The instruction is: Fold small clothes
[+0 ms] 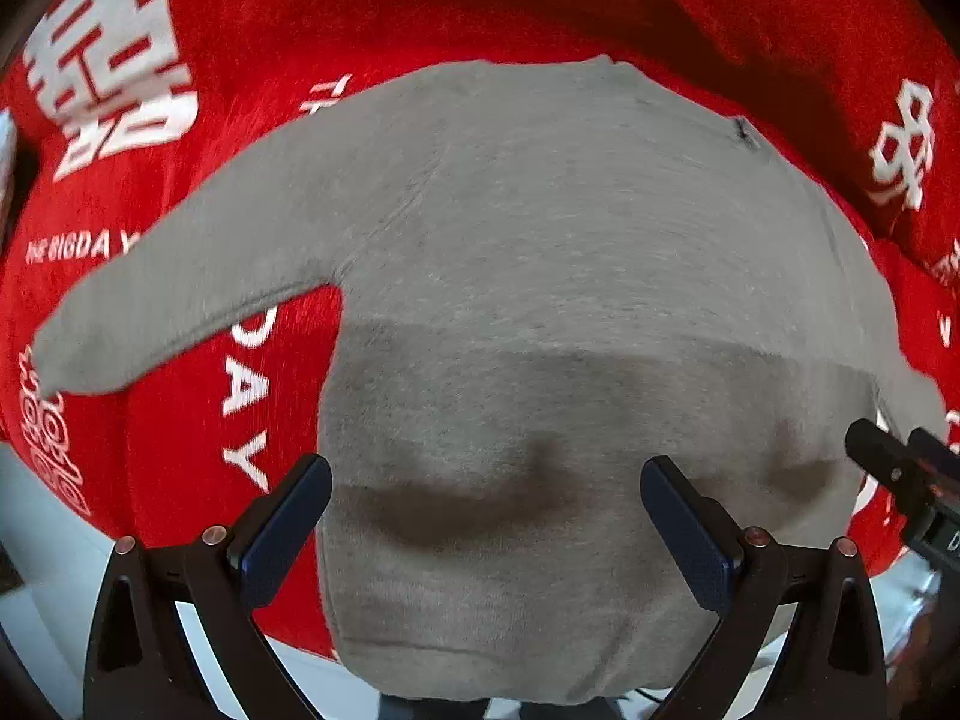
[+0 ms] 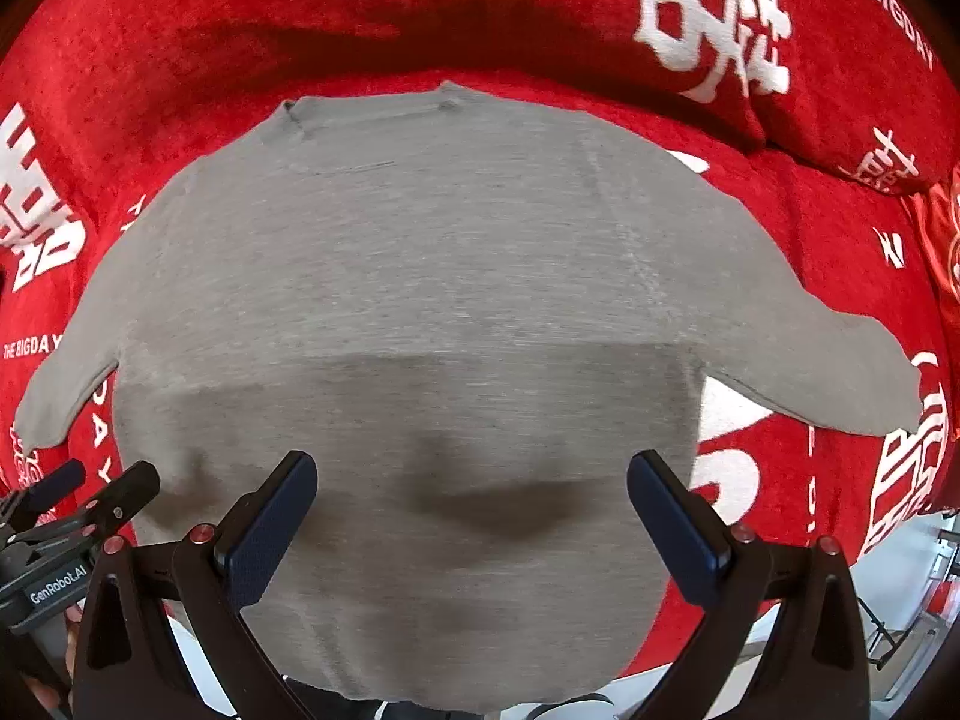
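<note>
Plainly, a small grey long-sleeved top [image 1: 540, 252] lies spread flat on a red cloth [image 1: 420, 6], neckline at the far edge and hem toward the cameras; its knit is a soft heathered grey, with faint seam lines running down from the shoulders; one sleeve [image 1: 174, 294] stretches out to the left in the left wrist view, and both sleeves fan outward in the right wrist view, the right-hand one [image 2: 840, 372] ending in a rounded cuff. A band of shadow crosses the lower half of the top, and a shallow dimple sits in the fabric near the hem.

The left gripper [image 1: 486, 480] hovers over the hem with its jaws spread wide, nothing between them; the right gripper [image 2: 471, 474] does likewise, jaws wide apart and empty, just above the same lower stretch of fabric; each gripper shows at the edge of the other's view, so the two sit side by side.

The red cloth is plush and printed with white characters [image 2: 714, 18] and the words "THE BIGDAY"; it rises in a fold or cushion behind the top; a pale floor [image 1: 54, 540] shows beyond its near edge.

The hem itself drops out of sight below the frame; whether the fingertips touch the fabric cannot be told; motion blur softens the weave.
</note>
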### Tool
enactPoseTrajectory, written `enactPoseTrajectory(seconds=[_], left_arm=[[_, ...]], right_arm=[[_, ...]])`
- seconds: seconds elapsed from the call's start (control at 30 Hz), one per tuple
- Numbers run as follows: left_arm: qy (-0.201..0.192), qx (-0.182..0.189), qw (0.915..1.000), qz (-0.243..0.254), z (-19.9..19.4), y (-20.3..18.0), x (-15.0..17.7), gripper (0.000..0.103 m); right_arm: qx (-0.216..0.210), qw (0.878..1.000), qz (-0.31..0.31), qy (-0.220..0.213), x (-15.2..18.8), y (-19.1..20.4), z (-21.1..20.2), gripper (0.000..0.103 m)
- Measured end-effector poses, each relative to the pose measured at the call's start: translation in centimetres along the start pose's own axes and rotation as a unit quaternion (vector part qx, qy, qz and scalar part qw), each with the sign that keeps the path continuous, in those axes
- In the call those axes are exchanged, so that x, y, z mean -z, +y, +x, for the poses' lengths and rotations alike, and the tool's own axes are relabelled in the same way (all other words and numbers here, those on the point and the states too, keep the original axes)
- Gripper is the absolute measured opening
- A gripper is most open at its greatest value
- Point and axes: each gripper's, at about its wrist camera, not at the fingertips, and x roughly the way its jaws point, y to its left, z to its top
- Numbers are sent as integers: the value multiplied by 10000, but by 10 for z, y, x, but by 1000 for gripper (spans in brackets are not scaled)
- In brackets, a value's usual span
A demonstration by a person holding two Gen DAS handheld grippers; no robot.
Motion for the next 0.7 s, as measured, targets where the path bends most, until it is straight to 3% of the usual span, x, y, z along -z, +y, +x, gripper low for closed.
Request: enactPoseTrajectory(seconds=[0.23,0.33,0.53,0.7], left_arm=[[42,46,9997,-216,5,28,1,103],[72,239,9986,-471,8,50,2,103],[-173,390,9930,-1105,15,122,3,103],[-402,440,9826,-1758,29,198,4,103]], right_arm=[[11,9997,-223,73,-3,28,5,103],[-15,9993,-362,116,-4,45,7,103],[-149,9971,-696,272,-2,85,15,103],[-267,9941,-976,390,4,117,23,103]])
